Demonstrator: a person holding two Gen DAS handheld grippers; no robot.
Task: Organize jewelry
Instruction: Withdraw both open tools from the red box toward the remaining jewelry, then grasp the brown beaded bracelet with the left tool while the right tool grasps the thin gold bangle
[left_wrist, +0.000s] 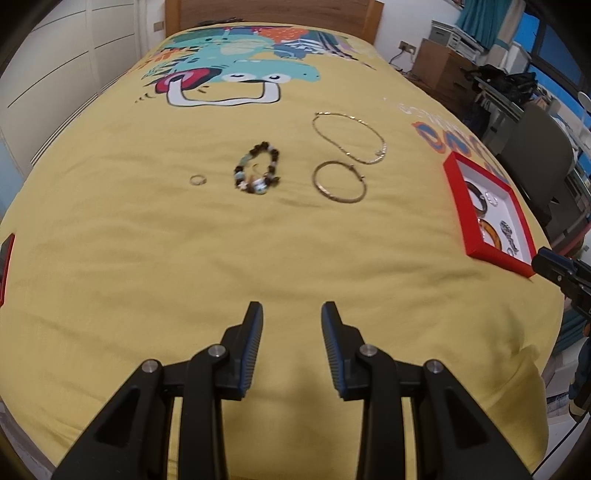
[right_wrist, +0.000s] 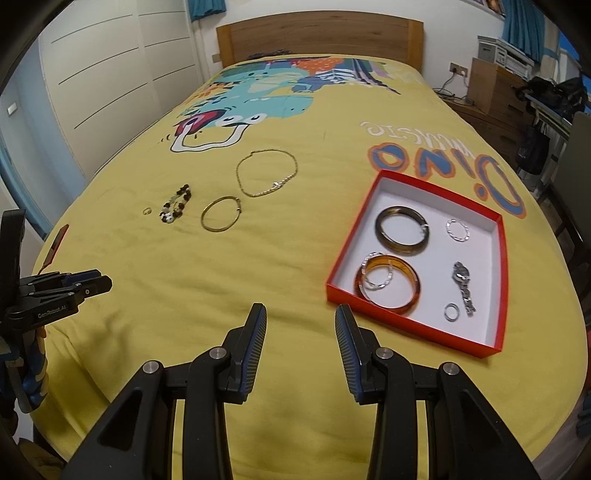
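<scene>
On the yellow bedspread lie a small ring (left_wrist: 196, 180) (right_wrist: 147, 211), a beaded bracelet (left_wrist: 257, 172) (right_wrist: 175, 206), a gold bangle (left_wrist: 340, 181) (right_wrist: 221, 214) and a gold chain necklace (left_wrist: 351, 137) (right_wrist: 267, 172). A red box (right_wrist: 499, 280) (left_wrist: 456, 206) with a white inside holds a dark bangle (right_wrist: 402, 230), an amber bangle (right_wrist: 388, 284), two silver hoops, a watch (right_wrist: 463, 288) and a small ring (right_wrist: 451, 311). My left gripper (left_wrist: 291, 314) is open and empty, well short of the loose jewelry. My right gripper (right_wrist: 301, 315) is open and empty, just left of the box.
A red object (left_wrist: 6, 269) (right_wrist: 55, 247) sits at the bed's left edge. A wooden headboard (right_wrist: 319, 35) stands at the far end. White wardrobes line the left side. Drawers, a chair and clutter stand to the right.
</scene>
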